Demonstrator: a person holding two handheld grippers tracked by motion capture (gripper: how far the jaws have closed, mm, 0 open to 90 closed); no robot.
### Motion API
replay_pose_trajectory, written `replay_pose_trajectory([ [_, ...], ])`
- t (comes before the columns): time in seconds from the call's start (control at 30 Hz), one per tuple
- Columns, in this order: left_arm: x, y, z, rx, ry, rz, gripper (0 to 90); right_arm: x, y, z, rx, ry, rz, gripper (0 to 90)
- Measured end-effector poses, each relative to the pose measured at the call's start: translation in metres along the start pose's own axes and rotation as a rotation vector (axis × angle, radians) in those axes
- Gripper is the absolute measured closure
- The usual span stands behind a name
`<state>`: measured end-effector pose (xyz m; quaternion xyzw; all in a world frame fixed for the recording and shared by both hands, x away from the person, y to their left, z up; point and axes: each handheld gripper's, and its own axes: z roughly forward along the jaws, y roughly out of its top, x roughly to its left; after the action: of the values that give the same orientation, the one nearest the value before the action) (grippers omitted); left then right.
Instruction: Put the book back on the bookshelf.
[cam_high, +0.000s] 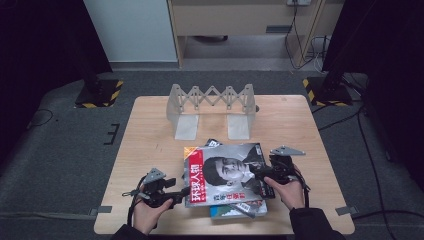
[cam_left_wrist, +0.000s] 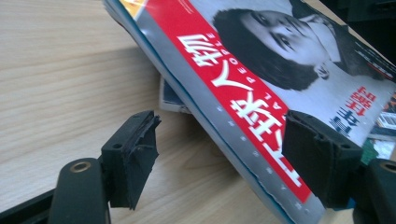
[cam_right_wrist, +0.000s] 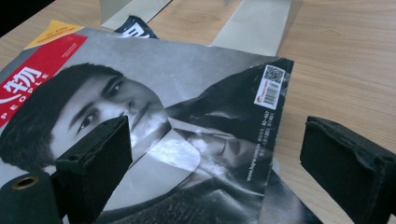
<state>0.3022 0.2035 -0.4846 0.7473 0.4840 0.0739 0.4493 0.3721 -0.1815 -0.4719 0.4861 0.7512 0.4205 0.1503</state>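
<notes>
Both the left gripper (cam_high: 182, 192) and right gripper (cam_high: 256, 172) stand released, jaws straddling opposite edges of the glossy red-banded portrait magazine (cam_high: 225, 172).

From above, your left gripper (cam_high: 184, 192) sits at the red spine edge of the top magazine (cam_high: 225, 172), its jaws pointing right toward that edge. Your right gripper (cam_high: 259, 172) lies over the magazine's right side, jaws pointing left across the cover. The magazine rests on a pile of other magazines (cam_high: 235, 210) near the front of the wooden table (cam_high: 150, 130). Well behind it stands a pale expanding file rack (cam_high: 212, 107).
</notes>
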Motion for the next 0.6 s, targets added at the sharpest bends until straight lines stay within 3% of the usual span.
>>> replay_pose_trajectory([
  [0.23, -0.004, -0.003, 0.007, 0.039, -0.031, 0.001, 26.4, 0.003, -0.003, 0.003, 0.015, 0.012, -0.014, 9.9],
  [0.37, -0.006, -0.005, 0.010, 0.037, -0.048, 0.019, 28.9, 0.004, -0.006, 0.005, 0.027, 0.023, -0.019, 9.9],
  [0.6, -0.009, -0.007, 0.016, 0.061, -0.069, -0.001, 28.9, 0.005, -0.010, 0.005, 0.040, 0.031, -0.024, 10.1],
])
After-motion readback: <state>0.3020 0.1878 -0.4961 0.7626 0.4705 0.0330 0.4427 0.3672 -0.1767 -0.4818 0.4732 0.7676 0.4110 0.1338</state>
